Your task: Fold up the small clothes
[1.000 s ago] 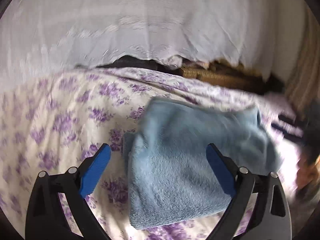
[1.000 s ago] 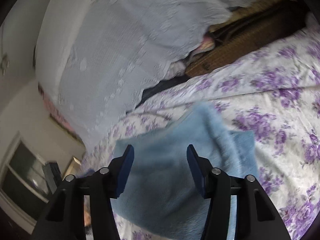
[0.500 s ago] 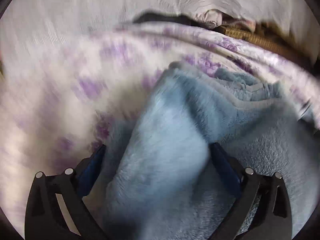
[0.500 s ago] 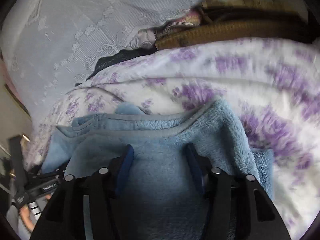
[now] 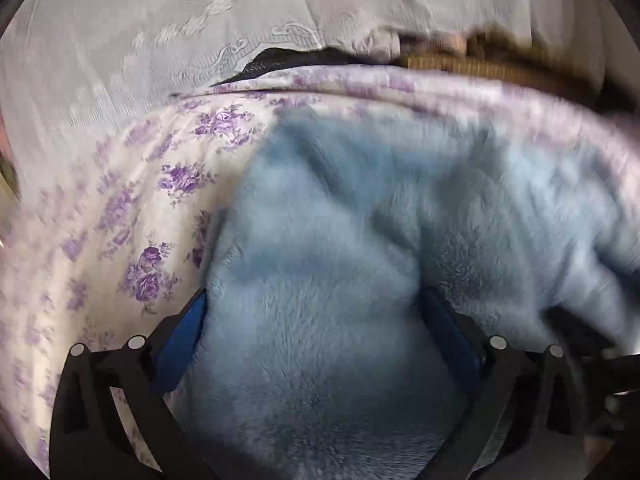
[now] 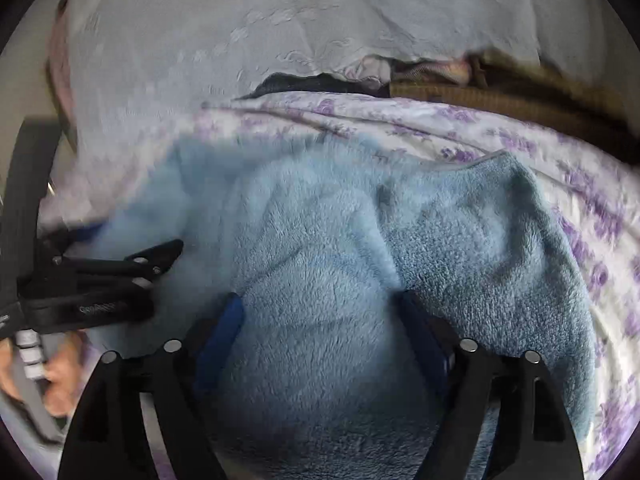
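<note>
1. Both claws have dropped low onto the blue fleece garment since a second ago, when they hovered above it; it now fills each view.
2. White lace cloth (image 5: 160, 20) hangs behind the bed.
3. Purple-flowered bedsheet (image 5: 120, 220) lies under the blue fleece garment (image 5: 328, 320), which sits bunched in the middle of the bed.
4. Left claw (image 5: 312, 320) has its blue pads spread wide, fleece bulging between them; whether they pinch it I cannot tell.
5. Right claw (image 6: 320, 316) likewise straddles a fleece mound, grip unclear.
</note>
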`<action>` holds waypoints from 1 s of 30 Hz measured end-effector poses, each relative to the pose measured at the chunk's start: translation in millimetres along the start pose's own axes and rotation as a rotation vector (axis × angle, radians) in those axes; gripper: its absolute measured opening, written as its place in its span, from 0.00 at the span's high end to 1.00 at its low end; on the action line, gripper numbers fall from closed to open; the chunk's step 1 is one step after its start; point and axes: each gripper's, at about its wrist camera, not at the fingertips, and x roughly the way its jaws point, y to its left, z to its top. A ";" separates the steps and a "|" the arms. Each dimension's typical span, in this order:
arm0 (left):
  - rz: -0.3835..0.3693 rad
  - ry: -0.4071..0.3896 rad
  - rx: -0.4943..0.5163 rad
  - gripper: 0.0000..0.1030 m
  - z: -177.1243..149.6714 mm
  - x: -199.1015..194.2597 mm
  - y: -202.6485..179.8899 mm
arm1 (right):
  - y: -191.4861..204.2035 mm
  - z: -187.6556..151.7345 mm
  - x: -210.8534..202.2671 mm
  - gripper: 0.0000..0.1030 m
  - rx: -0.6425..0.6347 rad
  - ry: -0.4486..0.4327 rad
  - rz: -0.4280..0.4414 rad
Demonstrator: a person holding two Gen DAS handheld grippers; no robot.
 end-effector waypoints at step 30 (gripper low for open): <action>0.005 0.043 -0.158 0.04 14.3 27.7 36.3 | -59.4 27.6 27.9 0.03 0.251 -0.016 -0.081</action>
